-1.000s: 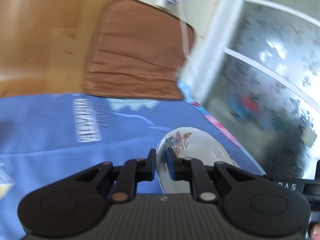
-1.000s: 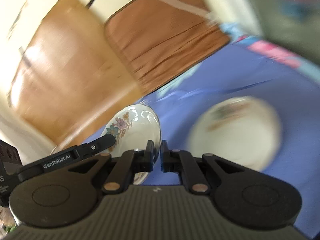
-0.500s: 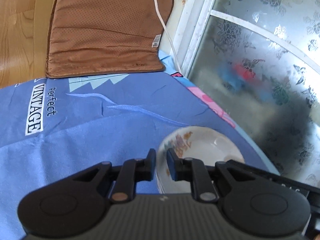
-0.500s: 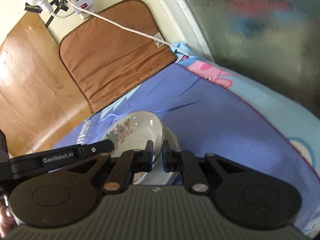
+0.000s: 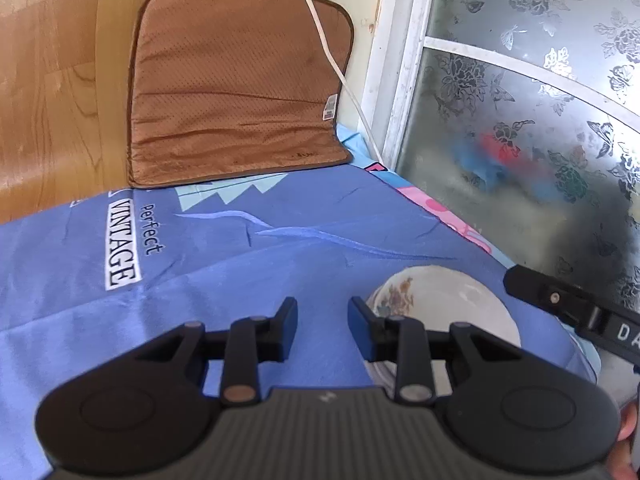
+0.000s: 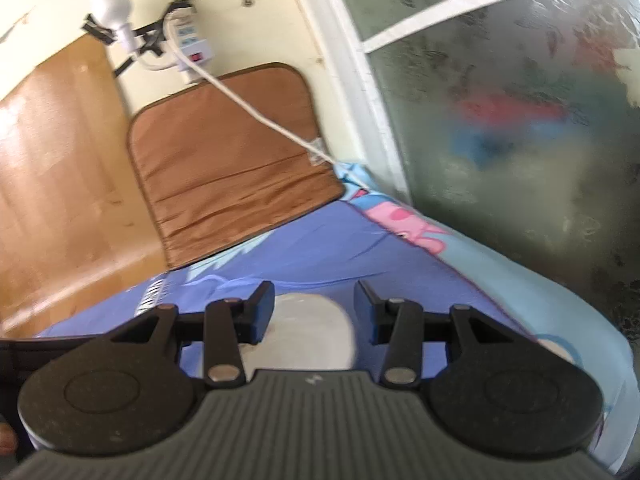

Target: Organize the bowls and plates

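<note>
Surface: blue printed sheet (image 5: 248,264) spread flat, a brown cushion (image 5: 236,92) propped against the wall behind it and a frosted flowered window (image 5: 520,128) along the right edge; whether this is a bed or something else I cannot tell.
Bowl: white flowered bowl (image 5: 436,300) rests on the sheet near the window side, touching neither pair of tongs. In the right wrist view it shows only as a pale blurred shape (image 6: 312,328) low between the fingers, so whether it sits alone or on other dishes cannot be told.
Left tongs: the left tongs (image 5: 322,320) have just been opening; their jaws stand apart with only sheet between them, the bowl's rim just to the right of the right-hand finger.
Right tongs: the right tongs (image 6: 314,304) have just been opening too, jaws wide, released, the pale bowl lying beyond the gap, not pressed.
Why so: both pairs let go together, which suggests the bowl was set down here on purpose.
Cord: white cable (image 5: 332,60) hangs over the cushion, well clear of the bowl.
Next, likely: draw both tongs back without nudging the rim.
</note>
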The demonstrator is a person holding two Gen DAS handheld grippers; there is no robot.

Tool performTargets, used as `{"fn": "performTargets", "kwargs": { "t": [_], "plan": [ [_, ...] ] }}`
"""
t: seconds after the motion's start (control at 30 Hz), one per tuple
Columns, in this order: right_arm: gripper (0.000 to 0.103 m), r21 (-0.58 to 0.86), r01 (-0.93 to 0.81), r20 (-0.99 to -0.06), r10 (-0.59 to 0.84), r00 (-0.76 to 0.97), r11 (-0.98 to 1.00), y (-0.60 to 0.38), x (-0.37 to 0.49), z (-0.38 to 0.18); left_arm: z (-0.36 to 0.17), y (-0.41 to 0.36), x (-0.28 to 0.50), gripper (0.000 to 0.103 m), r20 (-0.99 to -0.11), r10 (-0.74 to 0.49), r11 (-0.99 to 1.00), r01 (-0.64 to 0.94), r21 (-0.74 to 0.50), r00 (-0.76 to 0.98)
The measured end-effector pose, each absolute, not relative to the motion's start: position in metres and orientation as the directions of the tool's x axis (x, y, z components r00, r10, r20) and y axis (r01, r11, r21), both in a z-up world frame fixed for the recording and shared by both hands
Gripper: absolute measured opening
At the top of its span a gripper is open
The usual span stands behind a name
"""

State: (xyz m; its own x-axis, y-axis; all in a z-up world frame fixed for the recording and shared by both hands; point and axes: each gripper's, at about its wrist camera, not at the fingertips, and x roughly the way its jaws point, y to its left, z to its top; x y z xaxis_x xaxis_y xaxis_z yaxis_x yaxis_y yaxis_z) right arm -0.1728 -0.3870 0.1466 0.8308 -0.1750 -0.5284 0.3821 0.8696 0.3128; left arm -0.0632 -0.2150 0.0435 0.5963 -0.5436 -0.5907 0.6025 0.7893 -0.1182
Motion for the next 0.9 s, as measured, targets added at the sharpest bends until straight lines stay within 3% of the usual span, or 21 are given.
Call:
{"fn": "performTargets", "kwargs": {
  "t": [0.9],
  "plan": [
    [0.045, 0.366, 0.186, -0.615, 0.087, 0.784, 0.912, -0.3, -0.12, 0.145, 0.029, -0.101, -0.047, 0.032, -0.594, -0.401, 0.892, 0.446, -0.079, 0.698]
  ]
}}
